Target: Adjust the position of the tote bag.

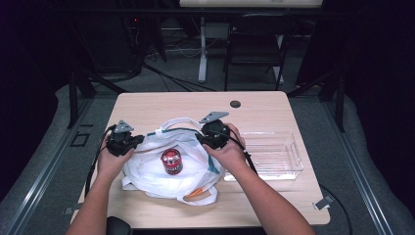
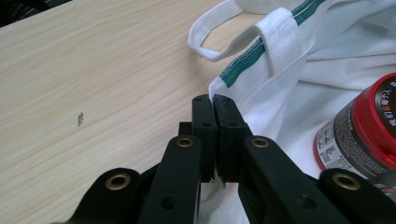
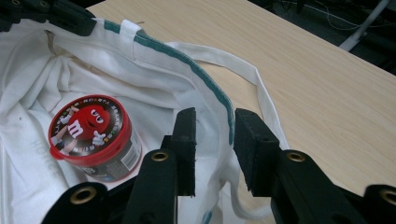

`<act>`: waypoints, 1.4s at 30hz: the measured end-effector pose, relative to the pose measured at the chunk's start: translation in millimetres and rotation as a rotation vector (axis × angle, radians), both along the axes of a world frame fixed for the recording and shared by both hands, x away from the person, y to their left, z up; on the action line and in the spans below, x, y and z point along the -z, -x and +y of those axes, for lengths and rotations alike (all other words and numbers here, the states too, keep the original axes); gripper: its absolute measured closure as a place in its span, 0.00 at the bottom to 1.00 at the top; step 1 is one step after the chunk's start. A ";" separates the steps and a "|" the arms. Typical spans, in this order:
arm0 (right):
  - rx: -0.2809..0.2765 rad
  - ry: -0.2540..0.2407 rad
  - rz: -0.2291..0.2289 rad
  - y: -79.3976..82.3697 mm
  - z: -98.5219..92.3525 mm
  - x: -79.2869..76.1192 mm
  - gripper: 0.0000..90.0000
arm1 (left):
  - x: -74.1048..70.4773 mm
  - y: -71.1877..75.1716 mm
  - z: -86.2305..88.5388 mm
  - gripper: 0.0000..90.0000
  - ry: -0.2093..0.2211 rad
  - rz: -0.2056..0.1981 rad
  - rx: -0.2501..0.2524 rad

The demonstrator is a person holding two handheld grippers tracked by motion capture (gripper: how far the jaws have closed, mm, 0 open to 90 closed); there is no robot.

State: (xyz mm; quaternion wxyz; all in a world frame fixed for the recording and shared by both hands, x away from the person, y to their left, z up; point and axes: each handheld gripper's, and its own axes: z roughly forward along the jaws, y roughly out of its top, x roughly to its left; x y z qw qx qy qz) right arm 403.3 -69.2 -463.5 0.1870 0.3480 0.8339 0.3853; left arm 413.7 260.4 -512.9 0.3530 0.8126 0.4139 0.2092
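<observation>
A white cloth bag [image 1: 147, 174] with green trim lies open on the wooden table [image 1: 161, 105]. Inside it stands a red-lidded candy tub [image 1: 172, 161], seen close in the right gripper view [image 3: 91, 135] and at the right edge of the left gripper view [image 2: 364, 126]. My left gripper [image 1: 134, 141] holds the bag's left rim, its jaws [image 2: 214, 100] pressed together on the green-trimmed edge [image 2: 243, 67]. My right gripper [image 1: 205, 139] is at the bag's right rim. Its jaws [image 3: 215, 121] stand apart, and the green-edged rim [image 3: 219, 100] passes loosely between them.
A clear plastic tray [image 1: 293, 156] sits on the table to the right of the bag. A small dark hole cover [image 1: 235, 104] is near the far edge. Something orange [image 1: 195, 192] peeks out at the bag's near side. A chair [image 1: 254, 44] stands beyond the table.
</observation>
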 end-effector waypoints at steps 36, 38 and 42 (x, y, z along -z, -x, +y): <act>0.055 0.071 0.060 -5.6 -5.5 36.1 0.90 | 6.0 -4.5 -2.0 0.98 -0.009 0.023 0.002; 0.059 0.073 0.067 -8.1 -5.4 38.5 0.90 | 8.0 -5.2 -2.1 0.98 -0.010 0.021 -0.005; 0.063 0.082 0.071 -10.2 -5.1 40.9 0.90 | 10.6 -6.5 -2.4 0.98 -0.011 0.028 -0.005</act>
